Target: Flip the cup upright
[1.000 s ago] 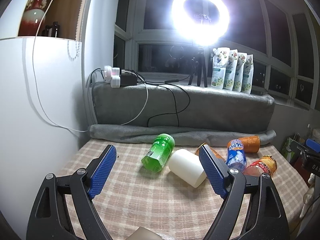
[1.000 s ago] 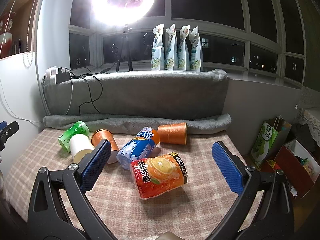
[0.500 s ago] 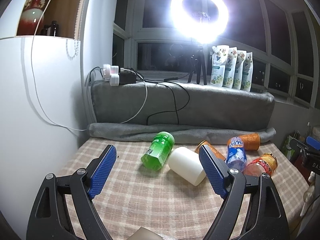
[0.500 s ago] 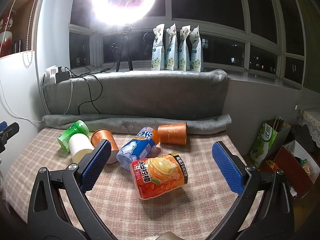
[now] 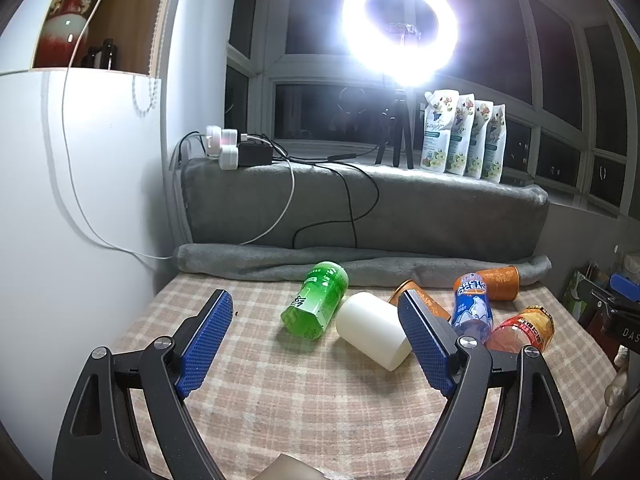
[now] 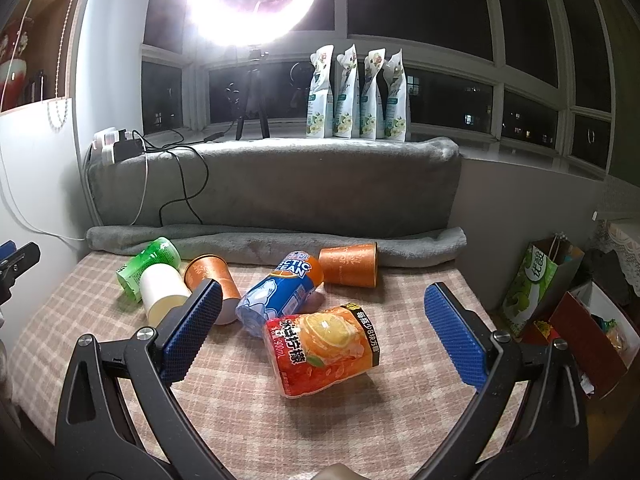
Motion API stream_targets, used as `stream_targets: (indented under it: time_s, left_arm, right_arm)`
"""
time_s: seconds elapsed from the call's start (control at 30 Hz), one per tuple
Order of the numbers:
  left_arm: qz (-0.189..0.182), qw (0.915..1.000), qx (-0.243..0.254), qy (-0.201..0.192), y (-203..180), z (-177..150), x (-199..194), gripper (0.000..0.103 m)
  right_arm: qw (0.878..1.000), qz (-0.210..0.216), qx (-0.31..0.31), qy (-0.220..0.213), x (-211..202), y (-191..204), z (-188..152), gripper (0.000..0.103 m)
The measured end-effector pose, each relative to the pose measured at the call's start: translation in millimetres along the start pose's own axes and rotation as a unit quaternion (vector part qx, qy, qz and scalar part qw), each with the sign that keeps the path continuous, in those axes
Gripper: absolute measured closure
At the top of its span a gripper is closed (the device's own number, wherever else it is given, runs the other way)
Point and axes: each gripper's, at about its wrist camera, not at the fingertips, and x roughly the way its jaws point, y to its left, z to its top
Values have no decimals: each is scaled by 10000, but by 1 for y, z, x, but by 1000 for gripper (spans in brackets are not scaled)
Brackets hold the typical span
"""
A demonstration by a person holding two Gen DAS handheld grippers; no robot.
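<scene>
Both claws hover above the checked table (image 5: 248, 412) with jaws spread wide, gripping nothing: the left claw (image 5: 314, 344) faces a white cup (image 5: 370, 330) lying on its side, touching a toppled green bottle (image 5: 318, 300). The right claw (image 6: 322, 332) frames an orange juice bottle (image 6: 324, 350) beside a blue Arctic Ocean bottle (image 6: 282, 292); two orange cups (image 6: 352, 265) lie near a rolled grey blanket (image 6: 248, 242).

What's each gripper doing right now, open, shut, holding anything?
Left gripper: open, holding nothing, above the checked cloth.
Right gripper: open, holding nothing, with the orange drink bottle lying between its fingers in view.
</scene>
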Motion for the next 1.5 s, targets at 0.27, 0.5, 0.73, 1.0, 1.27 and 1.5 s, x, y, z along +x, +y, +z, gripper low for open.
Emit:
stream_targets:
  time_s: [0.27,0.5,0.73,1.0,1.27,1.5]
  left_arm:
    - [-3,10000,-2,2,0,0,0,18]
    - [-6,10000,-1,5,0,0,0,18]
    - [-10,10000,-28,25,4,-1,0,18]
    - [60,9997,-68,229,18,-10,7,18]
    - [144,9987,-134,460,34,-22,11,18]
    - [206,9974,-238,644,46,-36,11,18]
  right_arm:
    - [10000,11,-32,4,0,4,-1,0]
    - [10000,60,-68,18,2,7,-1,0]
    - [9997,133,-174,60,6,14,2,0]
    - [9978,511,-360,235,20,31,9,0]
    - [9880,1225,-611,722,58,73,28,0]
    - [9671,1966,-296,1587,126,125,57,0]
